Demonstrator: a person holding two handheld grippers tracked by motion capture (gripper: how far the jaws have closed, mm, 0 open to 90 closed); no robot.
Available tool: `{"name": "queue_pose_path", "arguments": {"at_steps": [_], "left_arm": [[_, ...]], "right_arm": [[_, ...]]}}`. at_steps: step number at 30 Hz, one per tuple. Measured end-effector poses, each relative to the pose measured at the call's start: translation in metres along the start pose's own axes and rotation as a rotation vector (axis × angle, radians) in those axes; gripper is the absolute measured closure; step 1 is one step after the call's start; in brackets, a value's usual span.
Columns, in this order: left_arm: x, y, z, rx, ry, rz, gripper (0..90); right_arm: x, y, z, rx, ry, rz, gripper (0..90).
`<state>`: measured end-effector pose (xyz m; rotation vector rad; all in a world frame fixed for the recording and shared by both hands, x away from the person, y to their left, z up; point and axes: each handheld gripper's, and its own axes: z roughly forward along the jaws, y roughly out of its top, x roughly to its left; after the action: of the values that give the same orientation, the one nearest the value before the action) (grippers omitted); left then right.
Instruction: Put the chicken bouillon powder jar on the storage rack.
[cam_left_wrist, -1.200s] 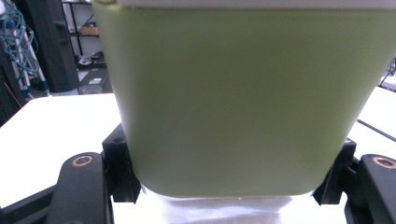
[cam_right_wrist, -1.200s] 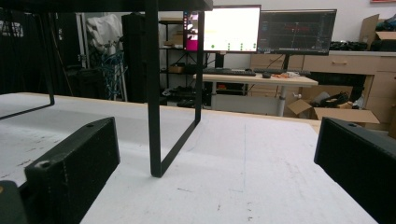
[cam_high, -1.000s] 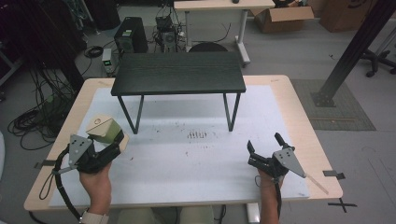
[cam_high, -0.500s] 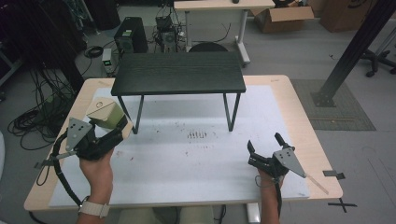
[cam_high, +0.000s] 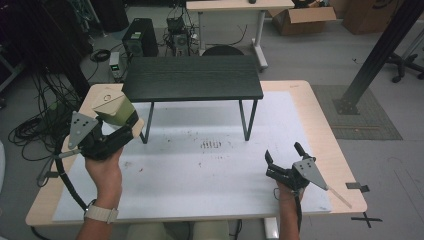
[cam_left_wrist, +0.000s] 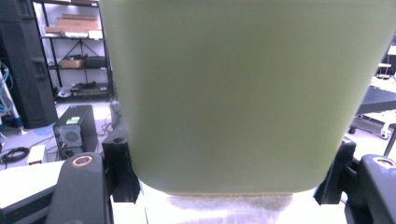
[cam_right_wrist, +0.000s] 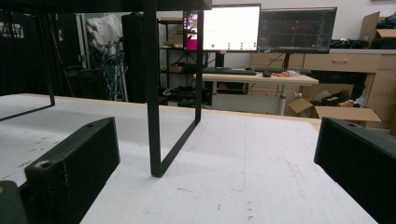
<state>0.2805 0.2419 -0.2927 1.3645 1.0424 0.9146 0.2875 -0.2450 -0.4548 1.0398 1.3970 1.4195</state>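
Observation:
My left gripper (cam_high: 122, 126) is shut on an olive-green container (cam_high: 114, 108) with a pale top and holds it in the air over the table's left side, just left of the small black table (cam_high: 192, 77). In the left gripper view the container's green wall (cam_left_wrist: 243, 93) stands close between the two black jaws of the left gripper (cam_left_wrist: 229, 179). My right gripper (cam_high: 282, 151) rests low at the right front of the white mat (cam_high: 210, 170), open, with nothing between its jaws. In its own view the right gripper (cam_right_wrist: 217, 168) faces a black table leg (cam_right_wrist: 154, 93).
The black table stands on thin legs at the back middle of the mat. A wooden border (cam_high: 330, 145) rims the mat. Cables and computer cases (cam_high: 137, 42) lie on the floor at the back left, and a desk with monitors (cam_right_wrist: 261, 32) stands farther off.
My left gripper has risen with the green container and drifted a little towards the black table's left end. The right gripper has stayed where it was.

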Motion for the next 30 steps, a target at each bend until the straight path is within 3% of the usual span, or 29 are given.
{"name": "queue_pose_path", "arguments": {"at_steps": [22,30], "left_arm": [[-0.012,0.051,0.042,-0.054,-0.049,0.002,29.5],[-0.016,0.064,0.064,-0.039,-0.067,0.005,29.5]], "right_arm": [[0.000,0.000,0.000,0.002,-0.001,0.000,0.0],[0.000,0.000,0.000,0.002,-0.001,0.002,0.0]]}}
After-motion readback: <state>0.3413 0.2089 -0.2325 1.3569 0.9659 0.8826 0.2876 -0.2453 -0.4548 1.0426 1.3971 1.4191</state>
